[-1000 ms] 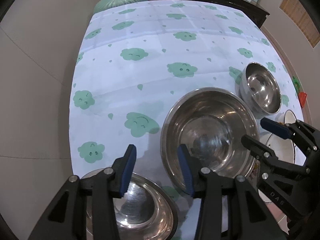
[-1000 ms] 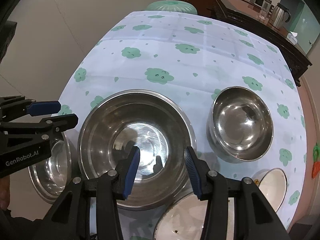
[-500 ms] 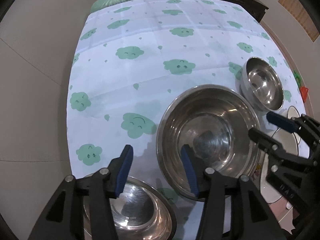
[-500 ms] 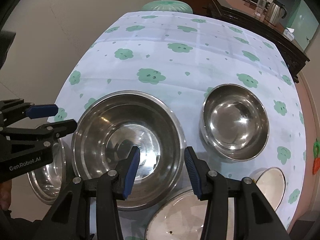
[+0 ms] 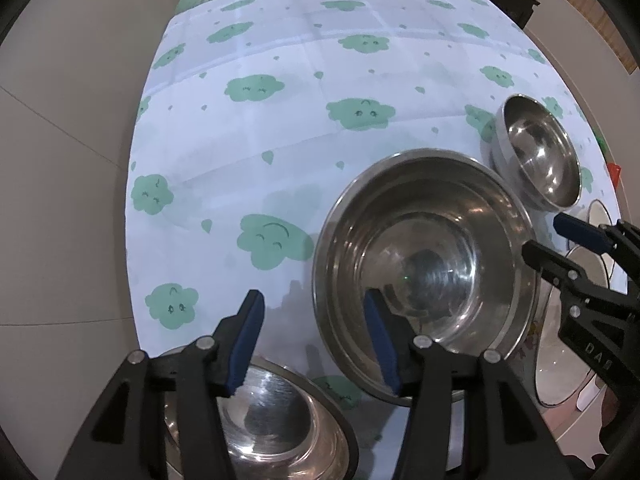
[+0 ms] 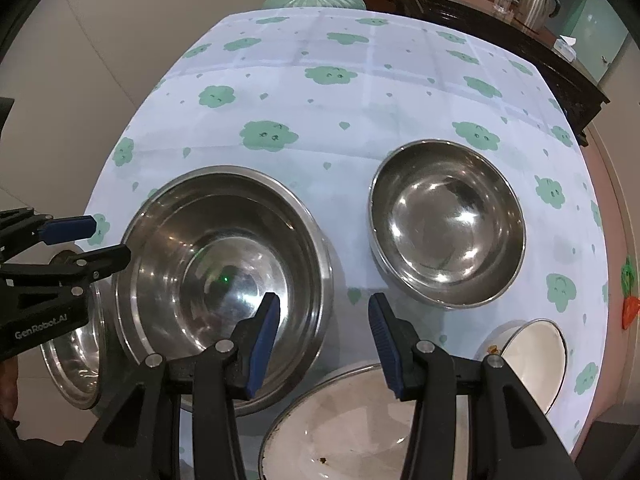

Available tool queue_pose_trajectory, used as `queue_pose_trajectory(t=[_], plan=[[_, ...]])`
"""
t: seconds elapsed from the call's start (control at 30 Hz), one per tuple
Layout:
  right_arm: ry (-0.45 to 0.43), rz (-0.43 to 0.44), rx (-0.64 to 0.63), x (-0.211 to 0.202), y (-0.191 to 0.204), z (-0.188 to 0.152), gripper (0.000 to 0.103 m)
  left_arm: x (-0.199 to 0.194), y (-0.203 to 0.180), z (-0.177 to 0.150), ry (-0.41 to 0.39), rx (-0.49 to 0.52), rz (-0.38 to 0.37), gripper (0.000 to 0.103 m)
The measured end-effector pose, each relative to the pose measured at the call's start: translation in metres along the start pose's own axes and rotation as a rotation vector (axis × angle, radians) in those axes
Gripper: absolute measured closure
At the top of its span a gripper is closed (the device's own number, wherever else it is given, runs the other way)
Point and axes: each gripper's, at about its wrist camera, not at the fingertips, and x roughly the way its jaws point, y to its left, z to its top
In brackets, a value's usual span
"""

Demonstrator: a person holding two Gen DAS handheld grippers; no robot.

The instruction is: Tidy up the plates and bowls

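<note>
Fingers of the left gripper (image 5: 316, 344), having just been widening and grasping nothing, are straddling the near rim of the large steel bowl (image 5: 424, 264) sitting on the table (image 5: 280, 128) (right gripper (image 6: 324, 336) likewise released, empty), so clamping that rim is probably coming next.

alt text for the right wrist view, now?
The right tool, open and empty, hangs over the right rim of a large steel bowl on a cloud-print tablecloth. A smaller steel bowl sits apart to the right, white enamel dishes below, the left tool at left.
</note>
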Motion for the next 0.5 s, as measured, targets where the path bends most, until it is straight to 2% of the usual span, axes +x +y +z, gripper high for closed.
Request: queue_pose_trajectory(t=[0.5], plan=[[0.036,0.015,0.031,0.013,-0.006,0.0,0.054,0.016,-0.001,-0.001,0.038,0.018,0.015,0.047]])
